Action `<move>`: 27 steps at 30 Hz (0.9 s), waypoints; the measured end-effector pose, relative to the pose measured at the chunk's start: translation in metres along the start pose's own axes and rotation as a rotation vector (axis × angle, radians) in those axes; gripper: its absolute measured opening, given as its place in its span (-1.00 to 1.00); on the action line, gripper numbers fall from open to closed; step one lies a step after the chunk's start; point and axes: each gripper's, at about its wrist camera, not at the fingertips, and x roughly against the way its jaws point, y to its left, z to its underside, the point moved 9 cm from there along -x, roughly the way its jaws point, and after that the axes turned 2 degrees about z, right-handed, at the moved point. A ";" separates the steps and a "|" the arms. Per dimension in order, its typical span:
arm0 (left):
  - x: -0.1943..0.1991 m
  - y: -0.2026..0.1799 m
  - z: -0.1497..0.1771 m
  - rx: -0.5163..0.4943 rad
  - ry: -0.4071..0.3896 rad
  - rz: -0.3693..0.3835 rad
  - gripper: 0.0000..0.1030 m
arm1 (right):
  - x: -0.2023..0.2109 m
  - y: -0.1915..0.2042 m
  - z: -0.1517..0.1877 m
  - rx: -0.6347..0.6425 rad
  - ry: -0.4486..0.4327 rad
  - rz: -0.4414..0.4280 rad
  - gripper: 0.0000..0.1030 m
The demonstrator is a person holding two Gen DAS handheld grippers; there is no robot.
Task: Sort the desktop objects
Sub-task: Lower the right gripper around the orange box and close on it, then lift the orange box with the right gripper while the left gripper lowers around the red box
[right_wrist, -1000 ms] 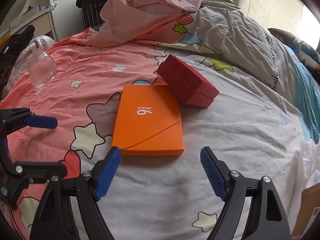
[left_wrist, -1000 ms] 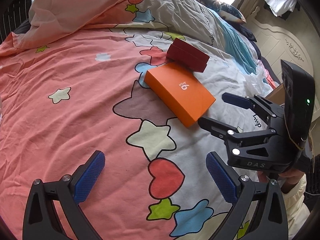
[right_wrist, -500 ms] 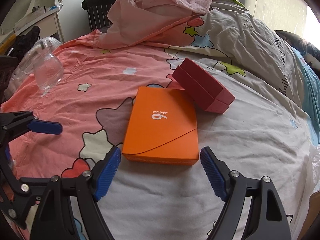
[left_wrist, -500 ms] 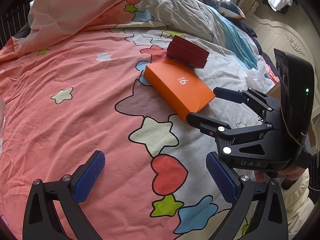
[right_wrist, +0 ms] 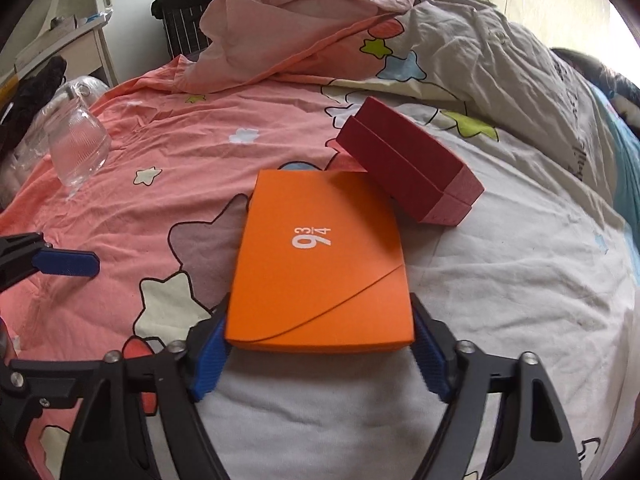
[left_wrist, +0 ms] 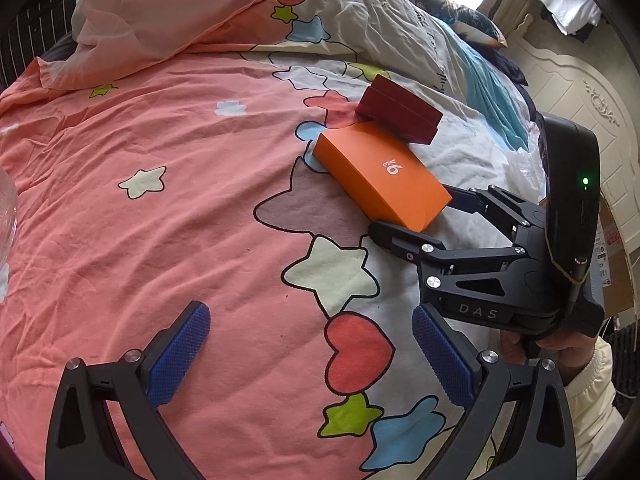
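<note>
A flat orange box (right_wrist: pixel 320 264) marked "9 3/4" lies on the bed; it also shows in the left wrist view (left_wrist: pixel 380 176). A dark red box (right_wrist: pixel 408 168) leans on its far edge, also visible in the left wrist view (left_wrist: pixel 400 114). My right gripper (right_wrist: pixel 320 356) is open, its blue pads (right_wrist: pixel 210 356) on either side of the orange box's near end, close to its sides. In the left wrist view the right gripper (left_wrist: pixel 416 216) straddles that end. My left gripper (left_wrist: pixel 308 356) is open and empty above the pink sheet.
The bed has a pink and white star-print cover (left_wrist: pixel 160 200). A crumpled pink quilt (right_wrist: pixel 312 12) lies at the back. A clear glass bottle (right_wrist: pixel 78 144) lies at the left on the sheet. A cardboard box (left_wrist: pixel 612 248) stands off the bed's right side.
My right gripper has moved forward, so its open jaws now flank the near end of the orange box. The left gripper has drifted slightly and stays open.
</note>
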 end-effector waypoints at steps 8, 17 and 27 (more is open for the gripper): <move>-0.002 -0.002 -0.002 -0.001 -0.004 0.000 1.00 | 0.023 -0.002 0.021 -0.012 0.025 -0.017 0.43; -0.014 -0.030 -0.012 -0.102 -0.020 -0.049 1.00 | 0.050 -0.032 0.048 -0.031 0.029 0.072 0.43; -0.024 -0.072 -0.031 -0.239 -0.041 -0.031 1.00 | 0.050 -0.071 0.048 -0.057 0.057 0.108 0.43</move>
